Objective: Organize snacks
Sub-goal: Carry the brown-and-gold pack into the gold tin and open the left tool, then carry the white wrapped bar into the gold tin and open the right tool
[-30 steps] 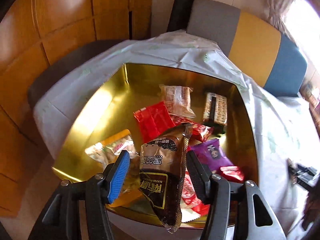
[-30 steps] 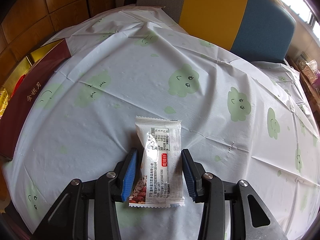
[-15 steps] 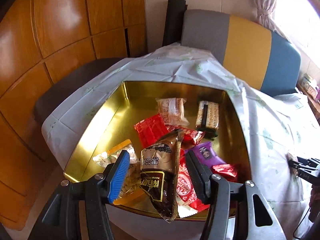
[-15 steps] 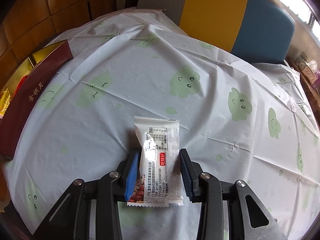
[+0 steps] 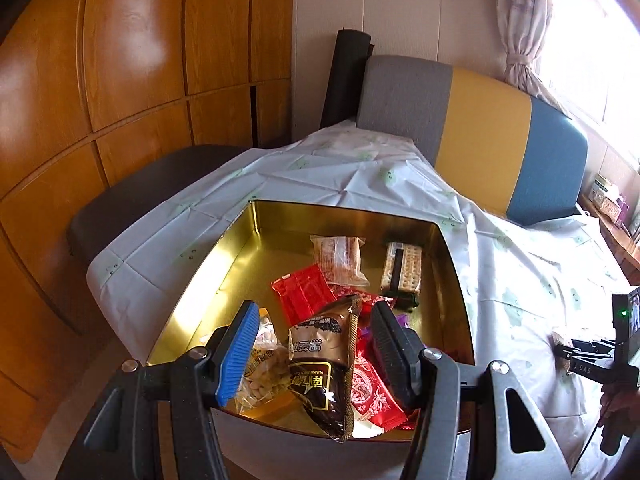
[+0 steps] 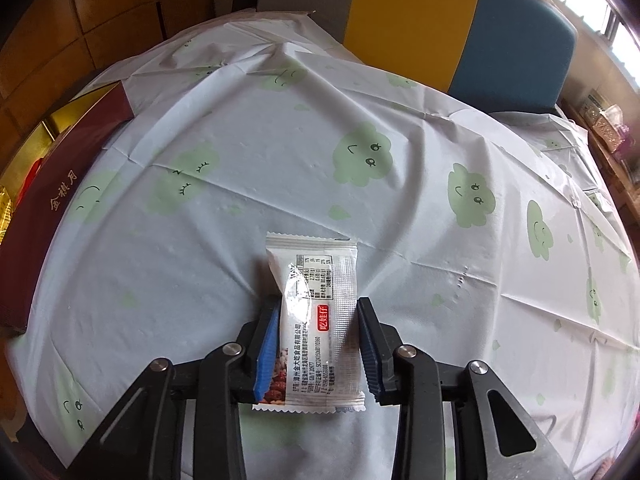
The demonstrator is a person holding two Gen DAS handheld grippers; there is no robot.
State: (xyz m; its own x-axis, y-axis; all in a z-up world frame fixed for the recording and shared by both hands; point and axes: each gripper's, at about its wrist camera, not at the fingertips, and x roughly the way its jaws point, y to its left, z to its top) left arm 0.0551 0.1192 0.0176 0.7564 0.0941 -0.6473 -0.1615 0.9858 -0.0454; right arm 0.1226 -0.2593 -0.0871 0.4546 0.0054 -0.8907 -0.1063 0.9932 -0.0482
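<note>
In the left wrist view a gold tin (image 5: 236, 240) holds several snack packets: a brown one (image 5: 324, 364), a red one (image 5: 302, 294), a clear cracker pack (image 5: 402, 268) and a nut bag (image 5: 260, 368). My left gripper (image 5: 310, 354) is open above the tin's near edge, with the brown packet lying loose in the tin below its fingers. In the right wrist view my right gripper (image 6: 318, 350) has closed its fingers against a white snack packet (image 6: 314, 316) that lies on the cloud-print tablecloth (image 6: 280, 152).
The tin's dark red side (image 6: 44, 216) shows at the left of the right wrist view. A grey, yellow and blue sofa back (image 5: 480, 144) stands behind the table. Wooden cabinets (image 5: 120, 80) are to the left. My right gripper shows at the right edge (image 5: 588, 356).
My left gripper has drawn back and up from the tin, leaving the brown packet in it. My right gripper's fingers have closed in on the white packet.
</note>
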